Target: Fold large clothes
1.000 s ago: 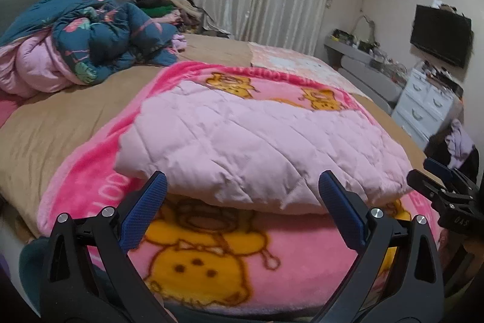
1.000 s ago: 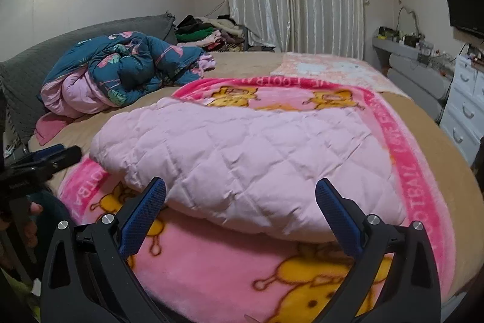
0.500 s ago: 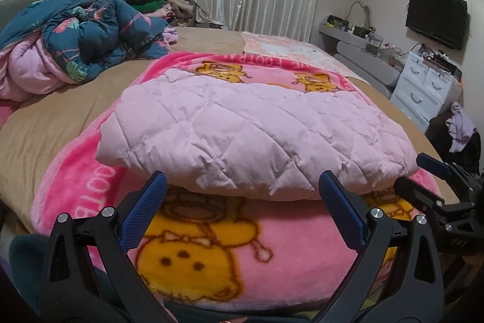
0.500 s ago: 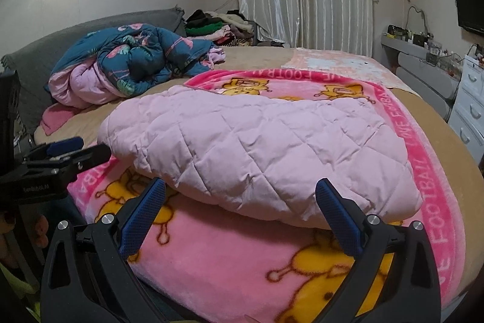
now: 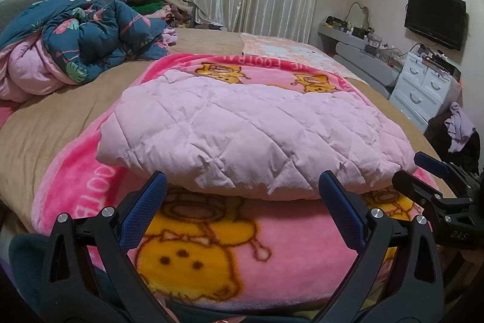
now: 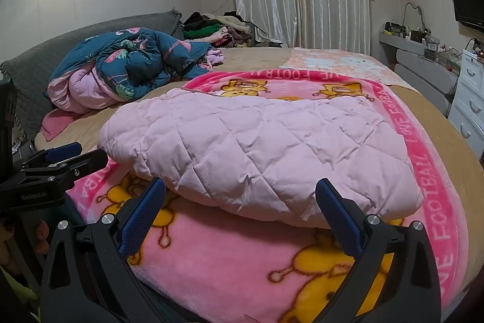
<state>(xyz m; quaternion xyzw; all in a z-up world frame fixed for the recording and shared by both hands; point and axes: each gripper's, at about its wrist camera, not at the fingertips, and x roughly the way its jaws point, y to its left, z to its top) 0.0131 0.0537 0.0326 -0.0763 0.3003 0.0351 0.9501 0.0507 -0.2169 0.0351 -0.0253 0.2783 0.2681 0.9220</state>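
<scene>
A light pink quilted garment (image 5: 251, 135) lies folded into a puffy rectangle on a bright pink cartoon blanket (image 5: 211, 250); it also shows in the right wrist view (image 6: 272, 147). My left gripper (image 5: 242, 183) is open and empty, just short of the garment's near edge. My right gripper (image 6: 240, 189) is open and empty, also at the near edge, further right. The right gripper shows at the right of the left wrist view (image 5: 432, 174), and the left gripper at the left of the right wrist view (image 6: 66, 156).
The pink blanket (image 6: 438, 171) lies on a tan bed (image 5: 45, 123). A crumpled blue floral duvet (image 5: 81, 41) lies at the back left. A clothes pile (image 6: 217, 29) sits by the curtains. White drawers (image 5: 423, 87) and a TV (image 5: 435, 17) stand to the right.
Both grippers have shifted left and risen slightly along the bed's near edge; the garment now sits more centred in the views. Both stay open, and the garment has not moved.
</scene>
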